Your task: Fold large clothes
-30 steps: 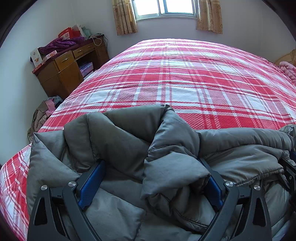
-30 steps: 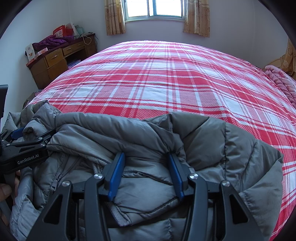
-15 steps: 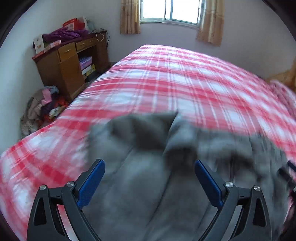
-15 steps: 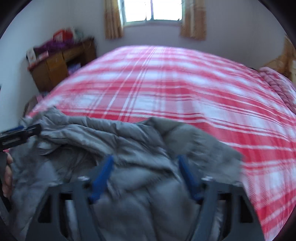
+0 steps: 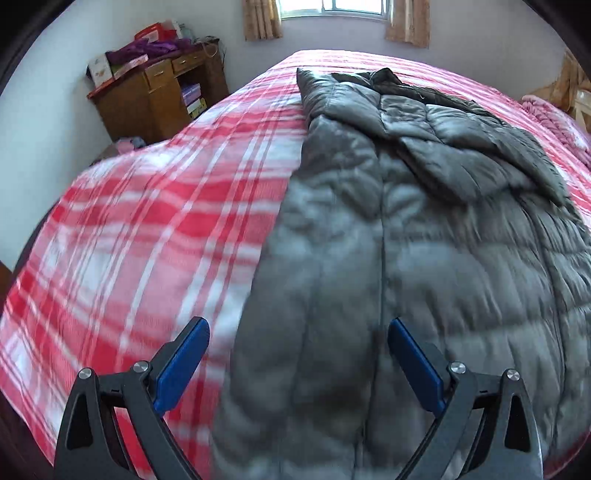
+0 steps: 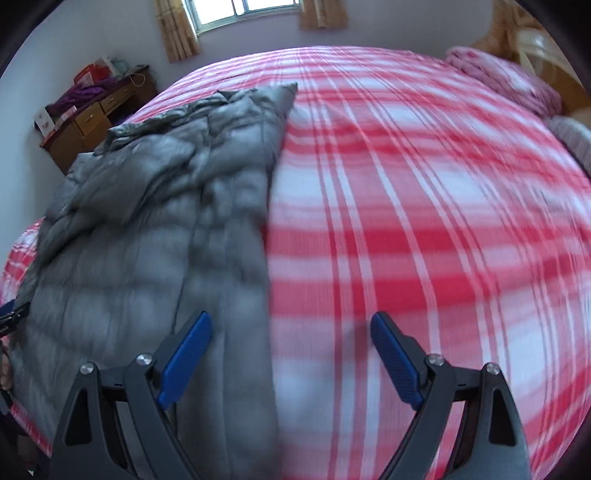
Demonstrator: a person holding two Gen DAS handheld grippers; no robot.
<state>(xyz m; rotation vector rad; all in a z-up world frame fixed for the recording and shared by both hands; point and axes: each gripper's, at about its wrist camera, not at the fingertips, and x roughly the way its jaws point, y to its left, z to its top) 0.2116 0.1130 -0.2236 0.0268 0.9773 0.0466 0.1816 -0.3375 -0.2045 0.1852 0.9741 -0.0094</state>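
Observation:
A grey quilted down coat point(image 5: 406, 229) lies spread lengthwise on the red and white plaid bed point(image 5: 147, 221), its far end bunched and folded over. My left gripper point(image 5: 297, 343) is open above the coat's near left edge and holds nothing. In the right wrist view the coat point(image 6: 155, 229) fills the left half of the bed point(image 6: 424, 221). My right gripper point(image 6: 291, 338) is open and empty above the coat's near right edge. The left gripper's tip point(image 6: 13, 314) shows at the far left. Both views are motion-blurred.
A wooden desk point(image 5: 155, 92) piled with clothes and boxes stands by the left wall. A window with curtains point(image 5: 332, 14) is behind the bed. A pink blanket point(image 6: 509, 81) lies at the bed's far right. A pile of clothes point(image 5: 127, 144) sits on the floor by the desk.
The coat was bunched at the near edge with both grippers in it. Now it lies stretched out along the bed, and both grippers are raised, open and free of it.

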